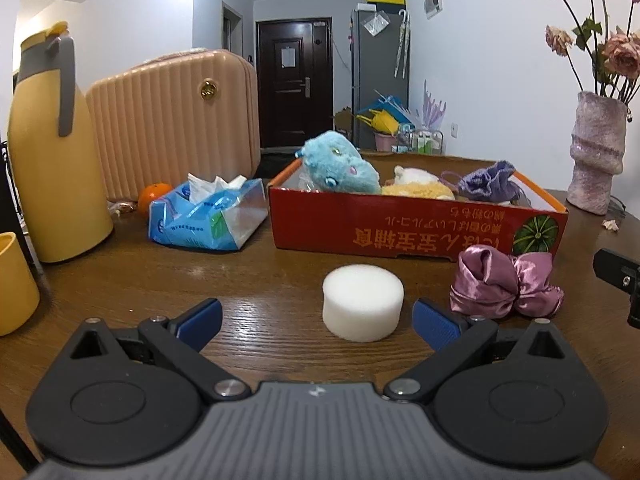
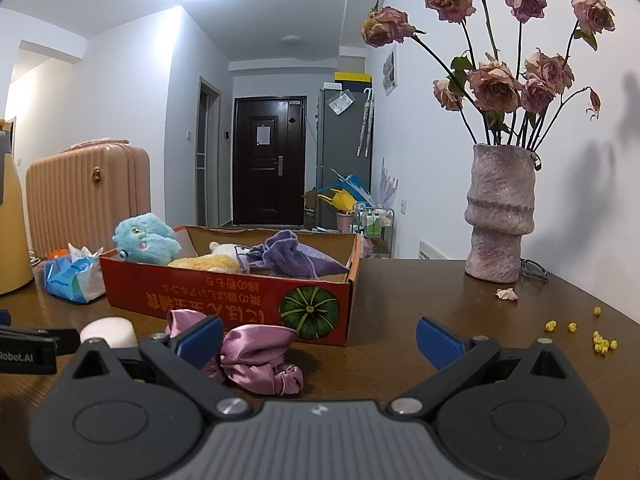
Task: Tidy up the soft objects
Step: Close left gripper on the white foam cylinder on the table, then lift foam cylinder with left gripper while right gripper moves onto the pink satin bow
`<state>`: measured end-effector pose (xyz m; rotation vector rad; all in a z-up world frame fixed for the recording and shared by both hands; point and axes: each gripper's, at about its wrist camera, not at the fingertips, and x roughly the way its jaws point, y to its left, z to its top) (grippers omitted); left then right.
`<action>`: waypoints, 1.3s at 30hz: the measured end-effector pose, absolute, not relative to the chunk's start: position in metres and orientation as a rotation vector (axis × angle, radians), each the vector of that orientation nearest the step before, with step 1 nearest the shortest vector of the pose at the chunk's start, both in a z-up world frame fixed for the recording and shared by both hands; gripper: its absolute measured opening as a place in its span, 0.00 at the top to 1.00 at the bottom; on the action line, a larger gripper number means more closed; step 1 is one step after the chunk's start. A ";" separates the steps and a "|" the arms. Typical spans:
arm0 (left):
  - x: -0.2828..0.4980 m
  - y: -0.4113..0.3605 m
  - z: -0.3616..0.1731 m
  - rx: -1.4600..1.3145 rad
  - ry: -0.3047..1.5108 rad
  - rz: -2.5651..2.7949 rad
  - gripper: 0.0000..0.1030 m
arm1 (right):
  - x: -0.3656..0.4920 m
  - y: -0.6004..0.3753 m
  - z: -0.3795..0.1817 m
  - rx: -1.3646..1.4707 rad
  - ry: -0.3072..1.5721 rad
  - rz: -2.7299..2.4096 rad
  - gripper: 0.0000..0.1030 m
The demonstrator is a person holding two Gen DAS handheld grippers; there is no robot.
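Left gripper (image 1: 317, 322) hangs low over the worktop (image 1: 248, 272), jaws spread wide and holding nothing. The white foam puck (image 1: 363, 302) stands flat on its round face just ahead, nearer the right-hand finger. Right gripper (image 2: 319, 340) is just as wide and empty; the pink satin bow (image 2: 248, 354) lies crumpled by its left finger, long axis running across the view. Behind both sits the red box (image 2: 224, 300), its orange print upside down and, from here, not readable, a pumpkin picture at the corner. Inside: blue plush (image 2: 146, 238), yellow plush (image 2: 208, 262), purple pouch (image 2: 294, 256). The tissue pack (image 1: 206, 216) sits left of the box, the vase (image 2: 500, 216) right. "Robot.AI" shows on the left gripper's side.
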<state>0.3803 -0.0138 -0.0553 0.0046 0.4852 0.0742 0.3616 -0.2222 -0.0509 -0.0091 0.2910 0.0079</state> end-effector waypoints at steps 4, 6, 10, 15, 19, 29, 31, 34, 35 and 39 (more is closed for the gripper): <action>0.389 -0.015 -0.060 0.007 0.517 0.070 0.00 | 0.365 -0.225 -0.051 0.000 0.304 -0.009 0.00; 0.394 -0.016 -0.062 0.004 0.531 0.073 0.00 | 0.367 -0.227 -0.052 0.011 0.312 -0.021 0.00; 0.406 -0.020 -0.065 0.003 0.554 0.074 0.00 | 0.369 -0.232 -0.052 0.034 0.325 -0.043 0.00; 0.423 -0.025 -0.070 0.002 0.584 0.068 0.00 | 0.371 -0.236 -0.054 0.051 0.339 -0.060 0.00; 0.436 -0.027 -0.071 -0.008 0.597 0.073 0.00 | 0.374 -0.237 -0.055 0.057 0.352 -0.068 0.00; 0.461 -0.030 -0.073 0.003 0.621 0.058 0.01 | 0.378 -0.241 -0.057 0.077 0.376 -0.085 0.00; 0.462 -0.031 -0.073 0.006 0.621 0.048 0.09 | 0.378 -0.242 -0.057 0.079 0.378 -0.085 0.00; 0.464 -0.031 -0.074 0.002 0.631 0.025 0.27 | 0.378 -0.242 -0.057 0.081 0.379 -0.084 0.00; 0.465 -0.031 -0.074 0.002 0.640 0.019 0.31 | 0.378 -0.242 -0.057 0.080 0.379 -0.084 0.00; 0.466 -0.028 -0.077 -0.014 0.667 0.006 0.42 | 0.378 -0.242 -0.057 0.081 0.378 -0.084 0.00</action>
